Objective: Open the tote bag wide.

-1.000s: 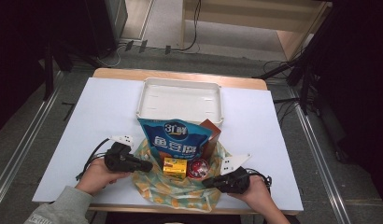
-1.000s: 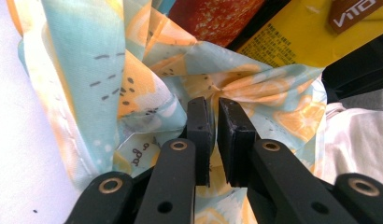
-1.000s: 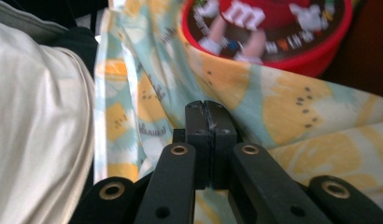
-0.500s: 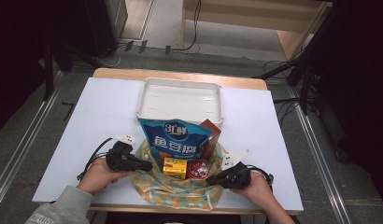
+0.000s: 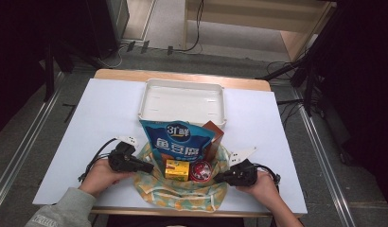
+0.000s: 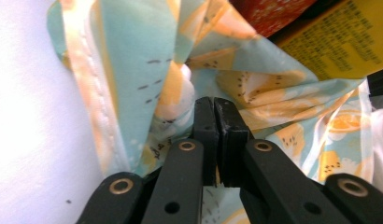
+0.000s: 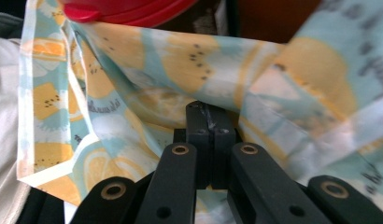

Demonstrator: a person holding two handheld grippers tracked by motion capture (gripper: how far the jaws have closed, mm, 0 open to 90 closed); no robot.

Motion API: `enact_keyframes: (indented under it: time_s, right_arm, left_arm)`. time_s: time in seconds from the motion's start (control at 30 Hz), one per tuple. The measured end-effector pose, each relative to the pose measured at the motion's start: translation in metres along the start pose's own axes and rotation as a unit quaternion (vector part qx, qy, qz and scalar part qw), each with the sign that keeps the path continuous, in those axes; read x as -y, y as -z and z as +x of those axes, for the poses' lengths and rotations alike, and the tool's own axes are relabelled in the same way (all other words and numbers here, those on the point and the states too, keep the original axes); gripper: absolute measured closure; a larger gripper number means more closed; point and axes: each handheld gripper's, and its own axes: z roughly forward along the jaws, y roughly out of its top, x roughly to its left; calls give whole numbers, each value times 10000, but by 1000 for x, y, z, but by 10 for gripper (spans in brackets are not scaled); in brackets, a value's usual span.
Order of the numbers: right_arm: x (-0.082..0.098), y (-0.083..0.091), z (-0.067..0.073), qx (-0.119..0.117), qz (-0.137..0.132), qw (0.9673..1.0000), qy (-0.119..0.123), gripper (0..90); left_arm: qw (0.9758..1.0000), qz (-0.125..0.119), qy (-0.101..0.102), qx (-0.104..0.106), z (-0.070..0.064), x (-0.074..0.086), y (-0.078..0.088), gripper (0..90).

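Left gripper (image 6: 213, 105): just closed, pinching the cloth bag (image 5: 180, 194) at its left edge | Right gripper (image 7: 210, 112): clamped on the right edge, likely to spread or lift the mouth | Bag: lemon-print teal-and-yellow fabric, crumpled at the table (image 5: 102, 113) front edge, snack packets inside, white tray (image 5: 182, 85) behind.

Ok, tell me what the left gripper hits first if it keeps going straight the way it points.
The left gripper, shut on the patterned cloth bag, points toward the yellow box. After the cloth, probably that box, though depth is unclear.
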Motion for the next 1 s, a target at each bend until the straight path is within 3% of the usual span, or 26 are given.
enact_keyframes:
  time_s: [0.17,0.3,0.47,0.73,1.0]
  right_arm:
    - [0,3,-2,116,24,9996,-252,900]
    - [-2,5,2,68,42,9998,-157,900]
    - [-5,15,11,50,-126,9999,21,900]
    - [-10,38,21,151,-464,9988,-83,900]
    - [-28,42,23,257,-613,9978,-48,900]
  left_arm:
    - [10000,0,35,-92,-3,0,1,886]
    - [9997,49,-233,37,-13,0,4,887]
    - [9988,-168,-442,83,-25,-1,17,874]
    - [9970,-378,-636,215,-42,-6,36,872]
    - [9970,-364,-651,212,-51,-23,27,872]
